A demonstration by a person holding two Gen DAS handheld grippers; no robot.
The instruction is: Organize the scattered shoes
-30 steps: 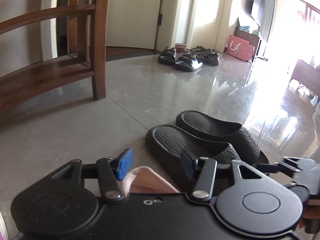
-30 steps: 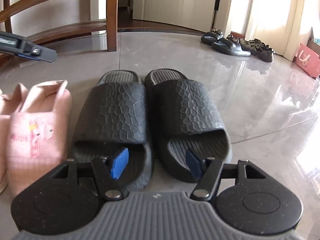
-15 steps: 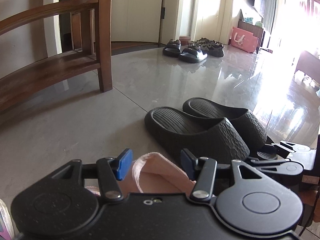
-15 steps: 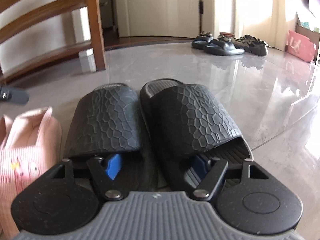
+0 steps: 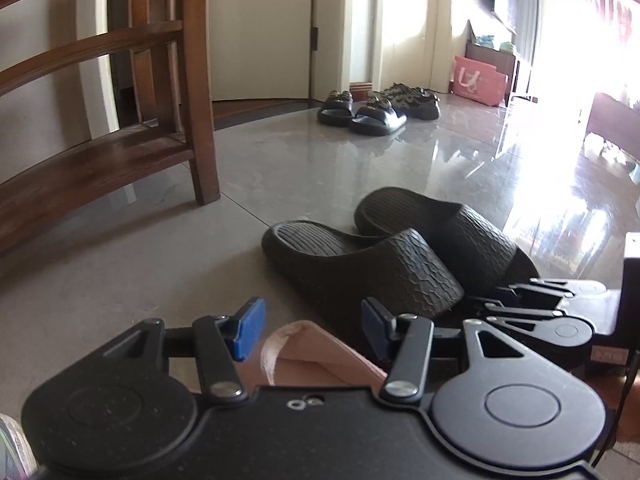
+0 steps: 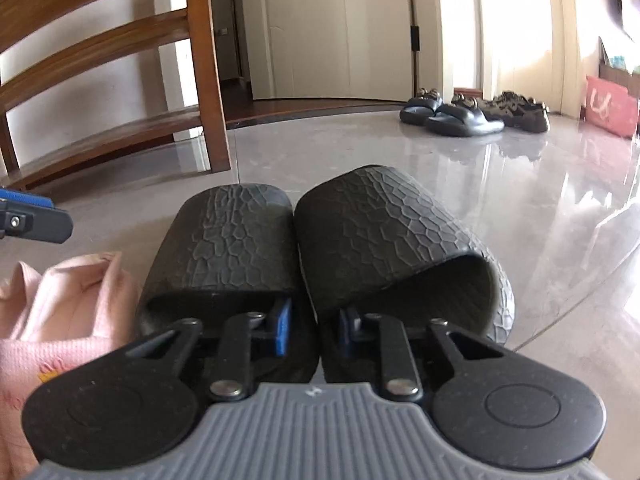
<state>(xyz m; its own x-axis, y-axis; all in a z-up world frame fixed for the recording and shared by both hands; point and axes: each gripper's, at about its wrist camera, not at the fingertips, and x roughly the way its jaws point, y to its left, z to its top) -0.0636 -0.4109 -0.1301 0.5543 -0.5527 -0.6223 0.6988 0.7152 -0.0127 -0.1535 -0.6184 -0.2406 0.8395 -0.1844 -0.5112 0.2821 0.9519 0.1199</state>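
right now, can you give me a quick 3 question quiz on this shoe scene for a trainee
1. True or false: one finger of the right gripper sits inside each of the two black textured rubber slides.
2. Which soft shoe lies between the left gripper's fingers? A) pink fabric slipper B) white sneaker C) brown boot
3. Fill in: the dark sandals far across the glossy grey tiled floor lie near a pale ____.

Key:
1. True; its jaws are closing on the slides' touching inner walls.
2. A, the pink fabric slipper; the pads do not press it.
3. Door.
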